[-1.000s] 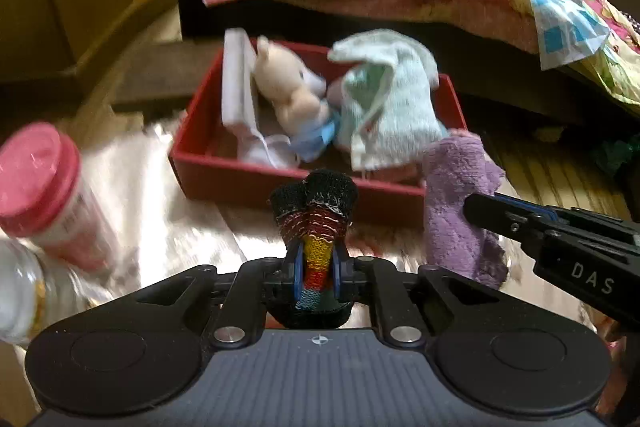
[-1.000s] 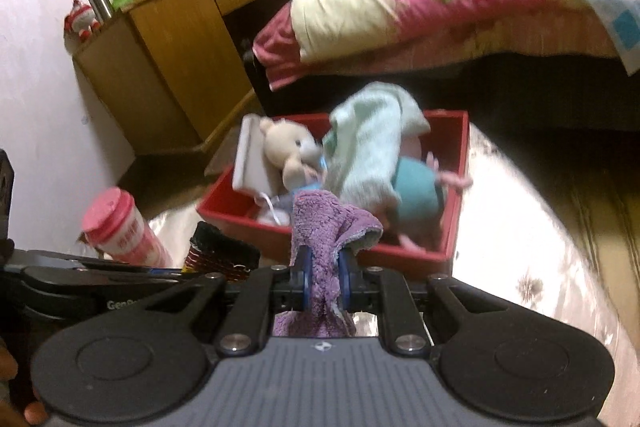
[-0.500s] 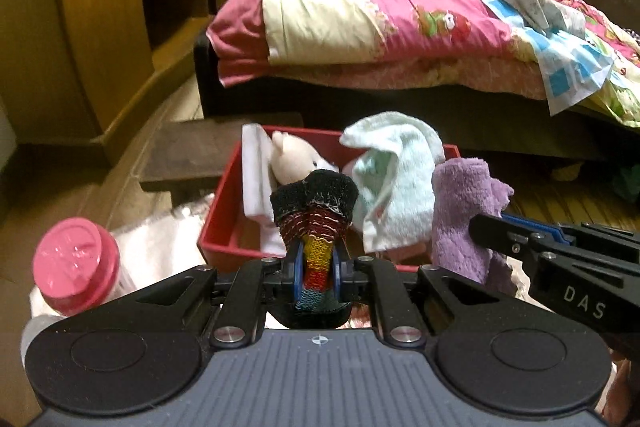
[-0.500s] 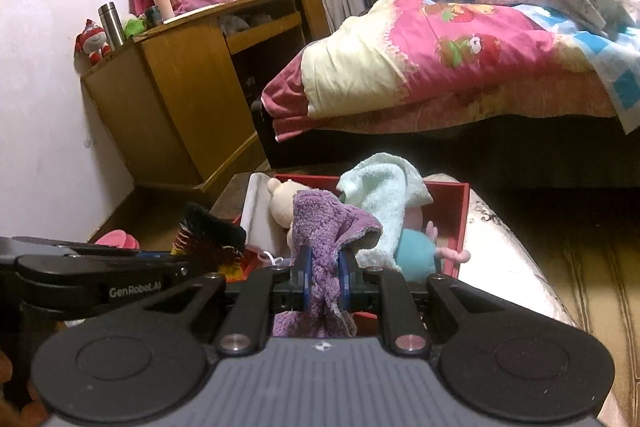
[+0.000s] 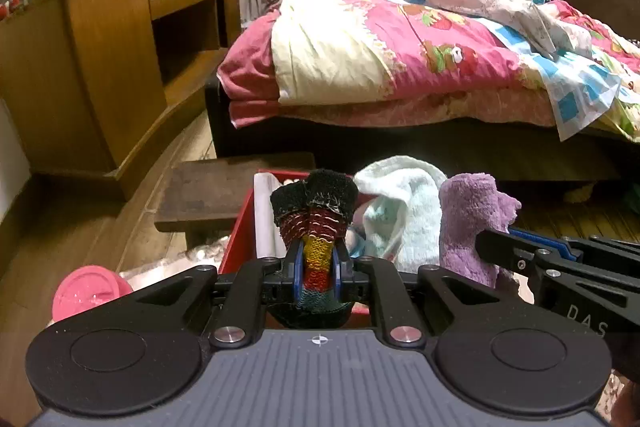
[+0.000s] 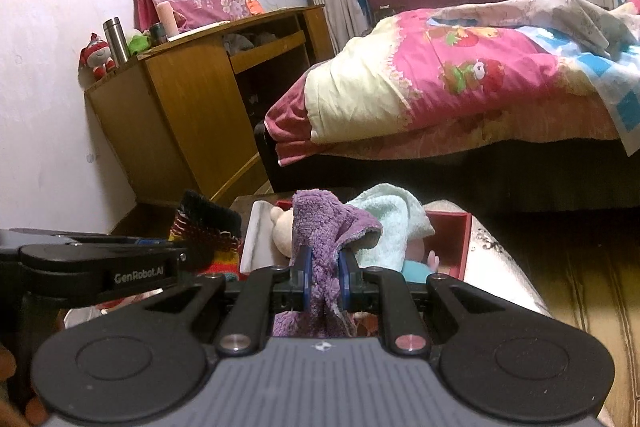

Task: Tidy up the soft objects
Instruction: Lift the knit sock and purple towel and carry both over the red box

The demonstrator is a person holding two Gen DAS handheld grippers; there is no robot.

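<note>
Left gripper [image 5: 316, 267] tight around a striped sock [image 5: 314, 211], right gripper [image 6: 324, 277] tight around a purple cloth [image 6: 320, 223], both just before the red box [image 5: 240, 239].

striped knit sock [image 5: 316, 227] upright, pinched | purple towel [image 6: 320, 239] bunched, pinched | red box [image 6: 456, 247] holding mint towel [image 5: 404, 203], plush [image 6: 282, 231]

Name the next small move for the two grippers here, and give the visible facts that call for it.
Probably carry both forward over the red box and lower. The left gripper is shut on the sock, the right gripper on the purple cloth; both sit raised, short of the box, which already holds a towel and plush.
</note>
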